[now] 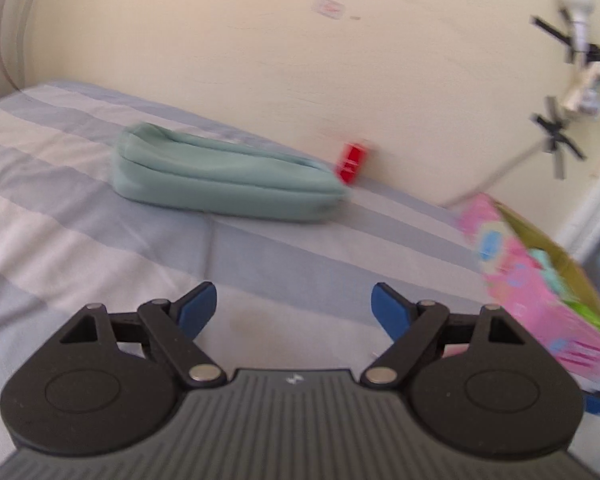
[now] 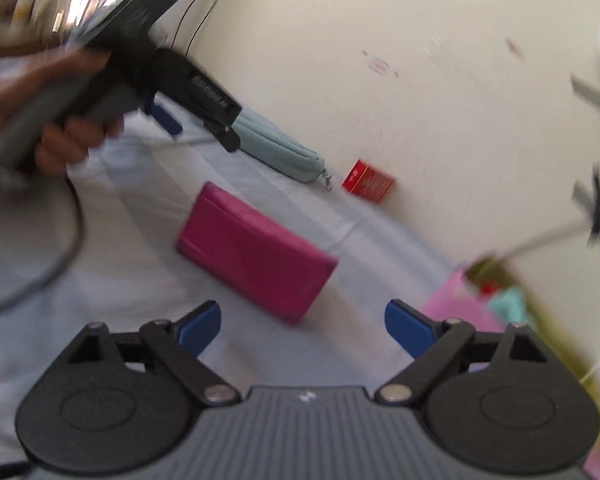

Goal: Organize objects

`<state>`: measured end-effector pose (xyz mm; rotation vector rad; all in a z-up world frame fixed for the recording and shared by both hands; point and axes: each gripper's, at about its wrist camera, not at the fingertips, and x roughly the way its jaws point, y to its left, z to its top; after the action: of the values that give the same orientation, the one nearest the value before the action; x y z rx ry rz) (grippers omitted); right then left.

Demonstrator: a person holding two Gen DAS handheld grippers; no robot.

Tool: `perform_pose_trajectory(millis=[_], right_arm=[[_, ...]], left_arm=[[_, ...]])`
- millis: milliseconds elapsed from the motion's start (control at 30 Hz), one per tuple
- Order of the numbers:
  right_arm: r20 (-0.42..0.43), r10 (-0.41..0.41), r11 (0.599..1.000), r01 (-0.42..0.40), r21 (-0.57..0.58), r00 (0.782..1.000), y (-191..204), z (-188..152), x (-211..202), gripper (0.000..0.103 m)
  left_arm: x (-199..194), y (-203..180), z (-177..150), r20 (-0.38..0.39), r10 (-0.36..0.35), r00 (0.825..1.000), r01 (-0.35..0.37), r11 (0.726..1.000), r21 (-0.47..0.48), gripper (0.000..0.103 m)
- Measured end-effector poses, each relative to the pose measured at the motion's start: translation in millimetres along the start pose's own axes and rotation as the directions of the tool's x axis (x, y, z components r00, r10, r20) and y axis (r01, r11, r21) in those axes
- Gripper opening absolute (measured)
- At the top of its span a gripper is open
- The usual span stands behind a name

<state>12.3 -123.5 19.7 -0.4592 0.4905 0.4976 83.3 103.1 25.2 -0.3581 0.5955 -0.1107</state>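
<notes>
A mint-green pouch [image 1: 224,178] lies on the bed's striped sheet [image 1: 60,208], close to the edge that meets the wall [image 1: 340,72]. Just beside its zipper end, a small red box [image 1: 353,161] sits right against the wall at that same edge. Nearer the middle of the bed lies a magenta wallet [image 2: 252,254], flat and apart from the pouch. At the bed's right side stands a pink patterned box [image 1: 540,292], open at the top, with light green and teal things inside that are too blurred to name.

The left claw [image 1: 293,308] hangs over bare sheet with its blue pads wide apart and nothing between them. The right claw [image 2: 302,328] is likewise spread wide and empty, above the sheet near the wallet's corner. In the right wrist view a hand [image 2: 60,128] grips the left tool's handle above the bed.
</notes>
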Motion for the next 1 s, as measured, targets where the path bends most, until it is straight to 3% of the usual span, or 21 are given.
perform_pose_trajectory(millis=[133,233,300,400,567,633,667,700,867,1000], right_arm=[[0.045,0.088,0.965,-0.097,0.242,0.995,-43.7,-4.3,-6.5,0.080],[0.082,0.151,0.915,-0.170,0.365,0.985,-71.3,-6.9,-3.8,0.065],[0.085,0.169,0.913,-0.188,0.362,0.982,-75.7,-7.6,2.4,0.058],[0.068,0.205,0.928,-0.216,0.304,0.976,-69.2,-5.6,13.2,0.055],[0.064,0.233,0.948,-0.242,0.205,0.970,-55.8,2.7,27.4,0.055],[0.070,0.237,0.949,-0.247,0.197,0.969,-55.5,5.6,34.3,0.053],[0.066,0.232,0.951,-0.240,0.193,0.971,-55.4,6.2,38.6,0.049],[0.072,0.246,0.947,-0.255,0.197,0.967,-56.4,6.4,40.7,0.038],[0.158,0.133,0.969,-0.163,0.188,0.978,-61.8,7.6,24.0,0.034],[0.223,0.030,0.971,-0.082,0.225,0.974,-85.9,10.1,0.0,0.033]], left_arm=[[-25.7,-18.4,-17.3,-0.028,-0.163,0.986,0.165,0.983,0.074,0.086],[-33.1,-35.4,-27.6,-0.051,-0.234,0.971,0.239,0.960,0.148,0.085],[-30.5,-46.4,-32.1,-0.069,-0.235,0.970,0.244,0.950,0.195,0.084],[-21.3,-56.4,-36.8,-0.107,-0.227,0.968,0.246,0.941,0.232,0.072],[-1.4,-64.9,-43.9,-0.165,-0.188,0.968,0.229,0.933,0.279,0.066],[6.3,-68.4,-46.4,-0.187,-0.178,0.966,0.228,0.928,0.294,0.050],[5.9,-72.1,-45.0,-0.183,-0.187,0.965,0.236,0.924,0.301,0.045],[4.7,-77.9,-42.2,-0.177,-0.177,0.968,0.227,0.920,0.320,0.046],[0.7,-107.7,-20.9,-0.124,-0.226,0.966,0.257,0.881,0.396,0.046],[-1.6,-144.0,-5.6,-0.070,-0.291,0.954,0.289,0.831,0.475,0.047]])
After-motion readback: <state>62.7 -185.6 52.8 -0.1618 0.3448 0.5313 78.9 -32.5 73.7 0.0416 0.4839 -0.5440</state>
